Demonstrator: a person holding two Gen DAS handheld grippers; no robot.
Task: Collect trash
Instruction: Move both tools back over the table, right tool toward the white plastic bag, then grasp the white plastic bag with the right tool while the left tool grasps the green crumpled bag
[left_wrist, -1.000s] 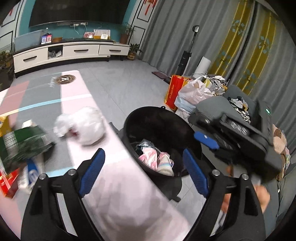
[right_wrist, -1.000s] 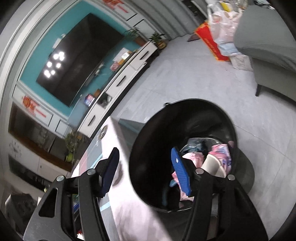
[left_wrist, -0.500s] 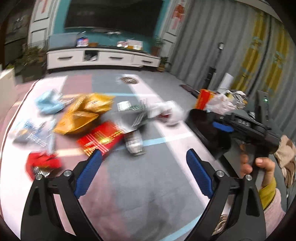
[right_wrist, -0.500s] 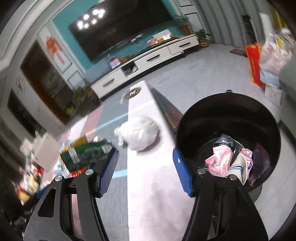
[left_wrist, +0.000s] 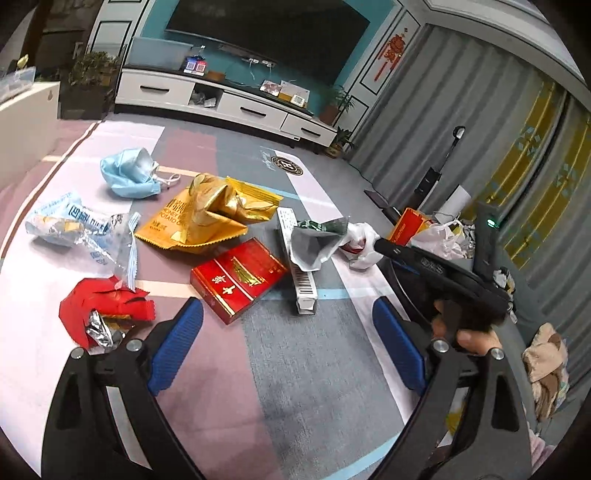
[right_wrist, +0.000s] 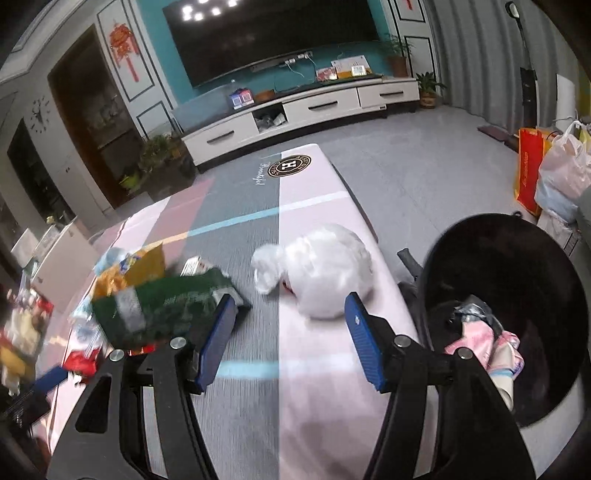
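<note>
- Trash: the pieces lie scattered on the table (left_wrist: 303, 369). They include a red box (left_wrist: 238, 284), a gold snack bag (left_wrist: 210, 218), a blue face mask (left_wrist: 127, 173), a torn red wrapper (left_wrist: 99, 314), a clear printed wrapper (left_wrist: 70, 225), a long white carton (left_wrist: 297, 266), a green-and-silver pouch (left_wrist: 314, 240) and a knotted white plastic bag (right_wrist: 325, 273) near the table's right edge.
- Bin: the black trash bin (right_wrist: 517, 295) stands just beside that edge. It already holds pink wrappers and a paper cup.
- Left gripper (left_wrist: 288, 347): jaws wide apart, nothing between them. A second ago this camera faced the bin and the white bag; it now faces the litter pile, with the red box nearest ahead of the fingers.
- Right gripper (right_wrist: 290, 343): jaws partly apart and empty. A second ago it looked down into the bin; it now points over the table, with the white plastic bag just ahead of its right finger.
- The person's hand (left_wrist: 469, 332) on the right gripper's handle shows at the right of the left view.
- Meaning for the task: both grippers appear to have turned from the bin back to the table, so a drop is likely finished and a new pickup is starting. Most litter is not yet collected.
</note>
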